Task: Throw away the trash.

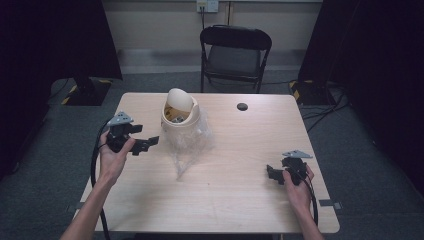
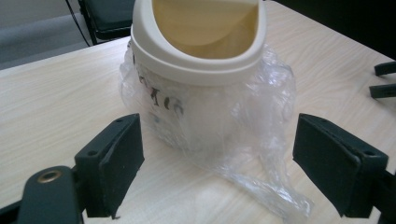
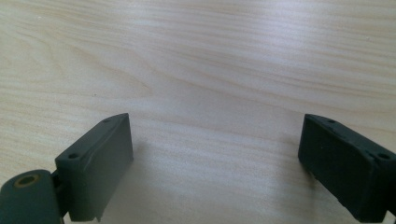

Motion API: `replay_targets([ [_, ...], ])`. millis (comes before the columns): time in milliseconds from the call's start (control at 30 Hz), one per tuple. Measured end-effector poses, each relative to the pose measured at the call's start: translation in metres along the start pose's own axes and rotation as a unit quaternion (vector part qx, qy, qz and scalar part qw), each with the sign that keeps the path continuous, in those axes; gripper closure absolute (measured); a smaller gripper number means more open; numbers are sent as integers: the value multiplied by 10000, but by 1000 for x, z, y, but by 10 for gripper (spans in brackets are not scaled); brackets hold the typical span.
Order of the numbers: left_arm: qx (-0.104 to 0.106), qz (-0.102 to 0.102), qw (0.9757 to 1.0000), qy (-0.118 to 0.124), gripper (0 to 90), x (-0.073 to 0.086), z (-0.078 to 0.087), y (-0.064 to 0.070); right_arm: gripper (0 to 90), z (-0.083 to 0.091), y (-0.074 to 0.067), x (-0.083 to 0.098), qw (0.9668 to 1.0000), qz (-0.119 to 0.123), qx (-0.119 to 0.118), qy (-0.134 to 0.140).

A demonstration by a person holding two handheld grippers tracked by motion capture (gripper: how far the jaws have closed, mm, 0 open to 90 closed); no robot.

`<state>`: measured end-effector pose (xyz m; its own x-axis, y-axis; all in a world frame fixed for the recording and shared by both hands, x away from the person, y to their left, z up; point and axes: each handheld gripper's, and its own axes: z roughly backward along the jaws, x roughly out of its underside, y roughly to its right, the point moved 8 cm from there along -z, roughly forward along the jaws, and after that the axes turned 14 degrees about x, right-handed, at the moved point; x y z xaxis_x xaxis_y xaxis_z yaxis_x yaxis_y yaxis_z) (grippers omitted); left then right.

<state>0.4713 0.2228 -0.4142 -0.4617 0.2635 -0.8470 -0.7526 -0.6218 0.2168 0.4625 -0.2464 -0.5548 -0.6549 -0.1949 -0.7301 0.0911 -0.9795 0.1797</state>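
Observation:
A small cream bin [image 1: 180, 117] with a swing lid [image 1: 180, 99] stands on the wooden table [image 1: 240, 150], left of centre. A clear plastic bag [image 1: 189, 145] hangs around it and trails toward the front. In the left gripper view the bin [image 2: 196, 56] and bag [image 2: 252, 140] sit just ahead. My left gripper [image 1: 146, 144] is at the bin's left side, pointing at it; its jaws are open and nothing is between them [image 2: 217, 168]. My right gripper [image 1: 274, 174] rests near the table's front right, open over bare wood [image 3: 215, 158].
A round black grommet [image 1: 242, 106] sits in the table at the back. A black folding chair [image 1: 235, 55] stands behind the table. Dark curtains hang on both sides. In the left gripper view the other gripper's jaws [image 2: 384, 79] show at the right edge.

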Motion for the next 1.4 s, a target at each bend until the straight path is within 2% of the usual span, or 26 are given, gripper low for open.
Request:
replay_targets([
  [33, 1, 17, 10000, -30, 159, 3, 1, 1, 92, 0, 0, 0, 10000, 1, 0, 0],
  [67, -25, -69, 9999, -87, 161, 6, 3, 0, 92, 0, 0, 0, 10000, -3, 4, 1],
  [200, -40, 66, 10000, -39, 160, 16, 6, 1, 92, 0, 0, 0, 10000, -1, 0, 0],
  [233, -6, 69, 9999, -117, 161, 25, 7, 3, 92, 0, 0, 0, 10000, 0, 0, 0],
  [300, -91, 30, 9997, -244, 161, 36, 7, 3, 92, 0, 0, 0, 10000, -6, 6, 0],
  [367, -88, 184, 9996, -187, 162, 47, 9, 1, 92, 0, 0, 0, 10000, 1, -1, 1],
  [400, -88, 184, 9996, -187, 162, 47, 9, 1, 92, 0, 0, 0, 10000, 0, -2, 0],
  [433, -78, 208, 9995, -223, 162, 58, 11, 1, 92, 0, 0, 0, 10000, -6, 3, 0],
  [467, -141, 198, 9994, -253, 163, 63, 12, 0, 93, 0, 0, 0, 10000, 8, 0, -1],
  [500, -95, 165, 9994, -279, 164, 67, 13, -1, 92, 0, 0, 0, 10000, 1, -1, 0],
  [533, -44, 171, 9994, -283, 167, 72, 13, 0, 93, 0, 0, 0, 10000, -3, 3, 1],
  [600, -169, 202, 9992, -305, 169, 79, 15, -1, 92, 0, 0, 0, 10000, -4, 3, 1],
  [667, -139, 235, 9991, -315, 170, 87, 15, -1, 93, 0, 0, 0, 10000, -5, 2, 1],
  [733, -221, 195, 9989, -358, 171, 91, 14, -1, 92, 0, 0, 0, 10000, 1, 0, 1],
  [767, -275, 303, 9981, -461, 172, 101, 11, 0, 92, 0, 0, 0, 10000, 5, -1, 2],
  [800, -228, 330, 9976, -568, 172, 106, 9, 1, 92, 0, 0, 0, 10000, 1, -1, 0],
  [833, -283, 260, 9971, -663, 174, 110, 7, 2, 93, 0, 0, 0, 10000, 12, -1, 0],
  [900, -276, 322, 9962, -756, 174, 118, 4, 3, 92, 0, 0, 0, 10000, 5, 4, 1],
  [933, -276, 322, 9962, -756, 174, 118, 4, 3, 92, 0, 0, 0, 10000, 5, 4, 1],
  [967, -390, 368, 9952, -818, 173, 125, 1, 4, 92, 0, 0, 0, 10000, 10, -1, -1],
  [1067, -422, 341, 9948, -861, 173, 134, -3, 7, 92, 0, 0, 0, 10000, -5, 3, 1],
  [1200, -366, 291, 9937, -1018, 173, 145, -10, 8, 92, 0, 0, 0, 10000, -5, 3, 0],
  [1267, -216, 294, 9941, -1021, 173, 149, -12, 10, 93, 0, 0, 0, 10000, -5, 4, 0],
  [1333, -360, 263, 9922, -1165, 190, 153, -14, 8, 93, 0, 0, 0, 10000, 5, 5, 0],
  [1367, -379, 311, 9919, -1175, 184, 155, -15, 7, 93, 0, 0, 0, 10000, -9, 4, -3],
  [1400, -368, 277, 9926, -1124, 173, 155, -16, 6, 92, 0, 0, 0, 10000, -4, 1, -2],
])
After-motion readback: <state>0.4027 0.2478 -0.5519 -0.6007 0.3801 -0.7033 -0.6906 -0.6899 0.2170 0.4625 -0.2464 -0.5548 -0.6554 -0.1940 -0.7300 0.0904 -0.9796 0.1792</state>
